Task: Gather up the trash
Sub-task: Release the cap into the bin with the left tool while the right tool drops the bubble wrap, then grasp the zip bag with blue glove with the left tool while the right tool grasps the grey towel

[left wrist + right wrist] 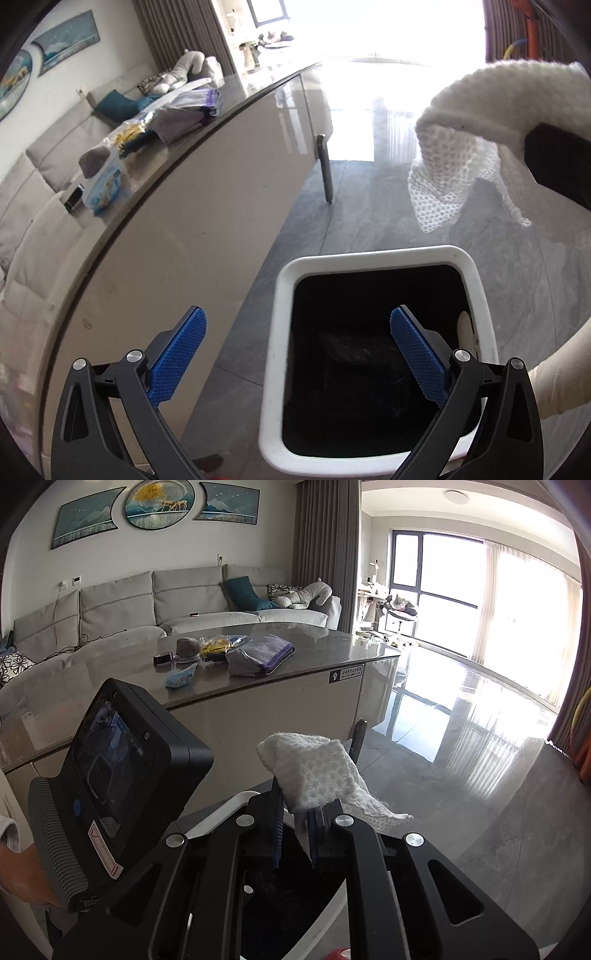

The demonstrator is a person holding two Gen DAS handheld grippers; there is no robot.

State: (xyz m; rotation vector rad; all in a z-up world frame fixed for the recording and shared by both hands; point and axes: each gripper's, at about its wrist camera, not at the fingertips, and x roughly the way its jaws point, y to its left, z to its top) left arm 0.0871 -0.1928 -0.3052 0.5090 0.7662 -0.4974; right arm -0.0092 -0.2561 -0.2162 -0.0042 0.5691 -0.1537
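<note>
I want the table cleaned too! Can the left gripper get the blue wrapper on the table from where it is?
Probably not yet. The left gripper is open and empty, but it hangs low over the trash bin, beside the table's side. The blue wrapper lies up on the tabletop, so it would need lifting first.

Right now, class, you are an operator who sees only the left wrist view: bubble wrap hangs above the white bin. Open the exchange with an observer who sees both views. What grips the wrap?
Observer: The right claw is shut on the bubble wrap, which is pinched between its blue pads.
Operator: Is that claw over the bin?
Observer: It seems so. The right wrist view shows the white bin rim just past the fingers and the dark opening beneath them.
</note>
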